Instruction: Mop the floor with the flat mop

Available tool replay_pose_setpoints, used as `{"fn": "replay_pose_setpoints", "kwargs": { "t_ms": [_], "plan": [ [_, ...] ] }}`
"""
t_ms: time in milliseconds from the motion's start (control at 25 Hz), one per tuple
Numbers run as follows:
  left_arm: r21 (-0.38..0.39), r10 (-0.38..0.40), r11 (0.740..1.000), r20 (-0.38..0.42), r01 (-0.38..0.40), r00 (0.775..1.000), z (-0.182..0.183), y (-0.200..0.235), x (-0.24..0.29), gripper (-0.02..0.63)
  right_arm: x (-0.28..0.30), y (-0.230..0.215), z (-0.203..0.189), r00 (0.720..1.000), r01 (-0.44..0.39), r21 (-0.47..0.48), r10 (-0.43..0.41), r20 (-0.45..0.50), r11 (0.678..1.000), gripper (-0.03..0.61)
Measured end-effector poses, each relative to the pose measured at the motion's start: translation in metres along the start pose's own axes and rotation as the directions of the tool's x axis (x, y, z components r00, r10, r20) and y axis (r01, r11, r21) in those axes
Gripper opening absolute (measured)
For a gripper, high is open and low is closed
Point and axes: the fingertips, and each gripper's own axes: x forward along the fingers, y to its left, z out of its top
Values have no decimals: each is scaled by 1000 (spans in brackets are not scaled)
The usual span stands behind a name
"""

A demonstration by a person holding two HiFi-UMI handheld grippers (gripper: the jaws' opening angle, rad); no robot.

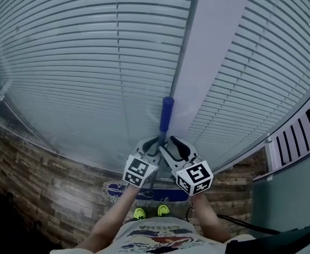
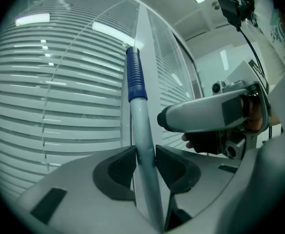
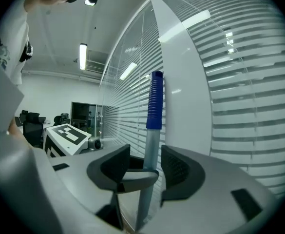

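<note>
Blinds (image 1: 80,62) behind, wood floor (image 1: 38,194) below. Left gripper (image 2: 144,162) pinched the pole (image 2: 141,121). Right gripper (image 3: 146,167) jaws stood apart around it, not clamped. Mop head (image 1: 117,189) sat on the floor by the feet. Looked like the grip-up step; next needs the right clamped, then a push.

Pale slatted blinds (image 1: 80,62) rise above a wood-plank floor (image 1: 38,194).

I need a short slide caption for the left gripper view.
Left gripper clamps the mop handle before slatted blinds.
</note>
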Motion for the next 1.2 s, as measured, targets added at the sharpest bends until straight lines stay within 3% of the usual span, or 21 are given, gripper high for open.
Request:
{"fn": "replay_pose_setpoints", "kwargs": {
  "t_ms": [240, 520, 880, 1200],
  "plan": [
    [-22, -11, 1000, 21, 12, 1000, 1, -1, -15, 112, 3, 5, 13, 1000, -8, 2, 8, 25, 1000, 179],
    [-23, -48, 998, 78, 50, 996, -3, -33, -45, 107, -11, 28, 67, 989, -21, -47, 27, 144, 999, 179],
    [-12, -21, 1000, 43, 22, 999, 2, -56, -61, 106, -25, 47, 87, 992, -35, -138, 51, 112, 990, 164],
    [131, -43, 991, 10, 41, 999, 12, -157, -107, 124, -140, 92, 79, 971, -164, -82, 175, 162, 983, 143]
  ]
}}
